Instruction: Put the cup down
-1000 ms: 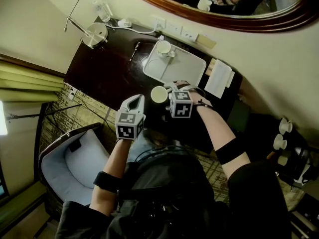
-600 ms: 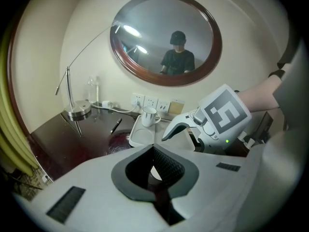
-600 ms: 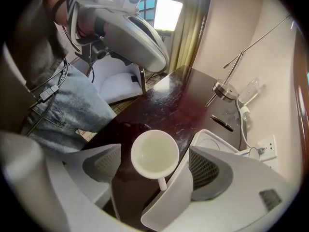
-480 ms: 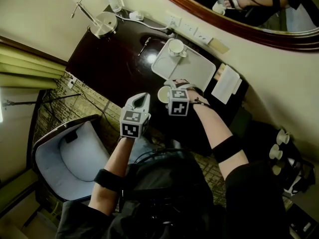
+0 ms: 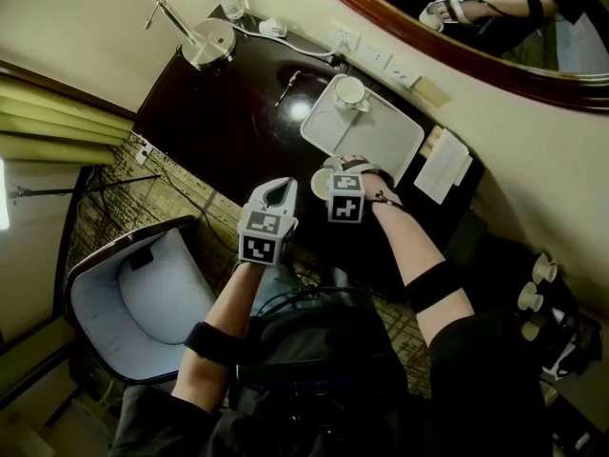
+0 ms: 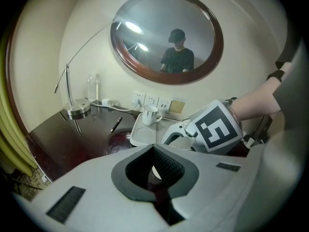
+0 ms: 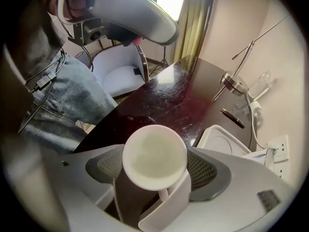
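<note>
The dark desk (image 5: 219, 122) carries a white tray (image 5: 385, 149). The left gripper (image 5: 279, 190) hangs pressed together, empty. The right gripper (image 5: 331, 174), just beside the tray, has sunk lower, its jaws just closing slightly on the upright cup (image 7: 154, 156) they pinch. Set-down looks close, not yet done.

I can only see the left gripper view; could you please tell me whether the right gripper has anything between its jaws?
Observer: Yes, the right gripper is shut on a white cup; its jaws have just been closing a little round it.
Operator: Thank you. Is that cup over the tray?
Observer: No, the head view shows it beside the tray, over the dark desk.
Operator: Is anything in it?
Observer: It looks empty, mouth up, handle toward the gripper's body.
</note>
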`<state>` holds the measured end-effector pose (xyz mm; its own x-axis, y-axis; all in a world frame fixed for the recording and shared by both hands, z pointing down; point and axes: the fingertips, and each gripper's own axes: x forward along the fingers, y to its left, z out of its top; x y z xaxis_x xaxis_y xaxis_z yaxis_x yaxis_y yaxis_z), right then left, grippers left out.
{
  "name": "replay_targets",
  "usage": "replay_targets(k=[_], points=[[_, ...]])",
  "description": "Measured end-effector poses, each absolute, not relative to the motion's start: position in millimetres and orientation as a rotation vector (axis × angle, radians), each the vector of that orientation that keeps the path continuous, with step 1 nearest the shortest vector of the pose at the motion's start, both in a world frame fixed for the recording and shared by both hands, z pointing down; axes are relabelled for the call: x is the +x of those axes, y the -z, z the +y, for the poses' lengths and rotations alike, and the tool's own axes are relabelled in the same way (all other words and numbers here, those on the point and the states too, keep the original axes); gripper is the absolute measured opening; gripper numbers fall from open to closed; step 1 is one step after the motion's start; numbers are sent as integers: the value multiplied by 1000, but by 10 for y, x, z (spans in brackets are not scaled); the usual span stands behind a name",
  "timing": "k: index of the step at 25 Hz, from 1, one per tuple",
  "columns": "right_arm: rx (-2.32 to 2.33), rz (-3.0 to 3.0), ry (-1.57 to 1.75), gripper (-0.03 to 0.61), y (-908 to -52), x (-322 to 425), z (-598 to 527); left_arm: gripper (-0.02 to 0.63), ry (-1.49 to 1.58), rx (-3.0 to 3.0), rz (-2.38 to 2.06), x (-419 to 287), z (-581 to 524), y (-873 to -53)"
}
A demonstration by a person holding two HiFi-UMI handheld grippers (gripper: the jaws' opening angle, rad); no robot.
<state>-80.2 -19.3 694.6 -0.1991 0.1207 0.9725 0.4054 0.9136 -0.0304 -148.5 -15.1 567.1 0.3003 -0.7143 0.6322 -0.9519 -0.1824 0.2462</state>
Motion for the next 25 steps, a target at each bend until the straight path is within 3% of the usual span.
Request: replay_targets(k=[14,25], points=[[-259,-1839,165,419,-6543,-937,-440,-14,-572,2031,-1410,-1478,-340,-5830],[101,-1925,-31,419,-6326,-1233,-1288,-14,-593,2149,-1319,-1516,-739,-5764]])
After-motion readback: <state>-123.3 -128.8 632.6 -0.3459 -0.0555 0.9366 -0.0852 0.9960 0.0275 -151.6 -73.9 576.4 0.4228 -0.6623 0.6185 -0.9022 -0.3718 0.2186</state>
